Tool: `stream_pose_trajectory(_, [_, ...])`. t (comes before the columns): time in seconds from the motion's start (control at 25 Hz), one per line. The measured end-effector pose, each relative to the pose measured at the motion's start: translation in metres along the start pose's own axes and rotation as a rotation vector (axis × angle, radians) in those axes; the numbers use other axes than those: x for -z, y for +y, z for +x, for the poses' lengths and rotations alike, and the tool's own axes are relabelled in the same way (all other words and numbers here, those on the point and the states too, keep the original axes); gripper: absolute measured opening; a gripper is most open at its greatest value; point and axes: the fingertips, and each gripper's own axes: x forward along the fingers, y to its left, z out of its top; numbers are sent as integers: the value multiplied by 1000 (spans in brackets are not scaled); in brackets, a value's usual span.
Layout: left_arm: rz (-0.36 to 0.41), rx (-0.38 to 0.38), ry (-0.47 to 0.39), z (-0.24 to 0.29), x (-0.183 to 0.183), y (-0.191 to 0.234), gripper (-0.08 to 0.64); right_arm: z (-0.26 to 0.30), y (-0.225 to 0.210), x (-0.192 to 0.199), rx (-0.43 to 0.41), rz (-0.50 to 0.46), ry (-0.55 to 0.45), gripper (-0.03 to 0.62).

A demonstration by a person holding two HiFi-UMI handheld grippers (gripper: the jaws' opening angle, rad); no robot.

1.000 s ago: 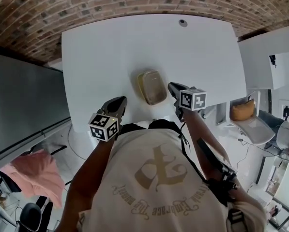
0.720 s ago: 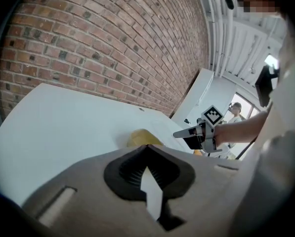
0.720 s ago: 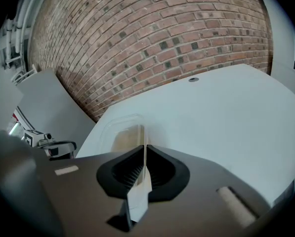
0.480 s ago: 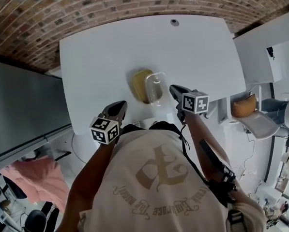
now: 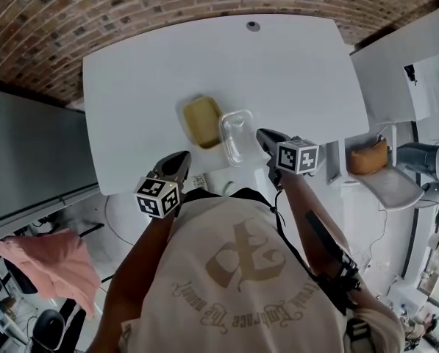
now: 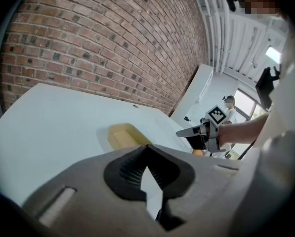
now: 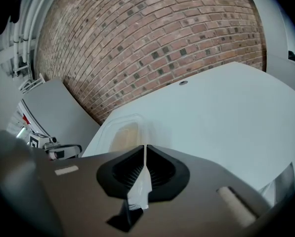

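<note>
Fingers, right: the right gripper (image 5: 263, 134) (image 7: 145, 149) has its fingers pressed together on the near edge of a clear lid (image 5: 238, 134) (image 7: 125, 127); a thin sliver of the plastic shows between the pads.
Fingers, left: the left gripper (image 5: 182, 155) (image 6: 148, 149) has its fingers slightly apart, with nothing between them; only white worktop shows through the gap.
Lid position: in the head view the lid sits just right of centre, at the near edge of the worktop (image 5: 293, 65) (image 6: 48, 127) (image 7: 226, 112). It extends away from the right gripper's fingers. Whether its far end rests on the surface cannot be told.
Container: a shallow tan container (image 5: 202, 120) (image 6: 121, 135) lies uncovered on the worktop, just left of the lid in the head view. The two are side by side, their edges very close.
Left gripper position: lower left of the container in the head view, over the near edge of the worktop and apart from both container and lid.
Worktop detail: a small round grommet (image 5: 254, 26) (image 7: 183, 83) sits near the far edge, top centre of the head view.
Surroundings: a brick wall (image 5: 131, 6) runs beyond the worktop, a grey panel (image 5: 28, 153) stands at the left, and a pink cloth (image 5: 46, 259) lies at the lower left.
</note>
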Motion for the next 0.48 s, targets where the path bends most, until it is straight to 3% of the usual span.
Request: stream_pose_trajectory(0.48, [5, -27, -5, 4, 26, -48, 3, -42, -22, 24, -30, -24, -11, 23])
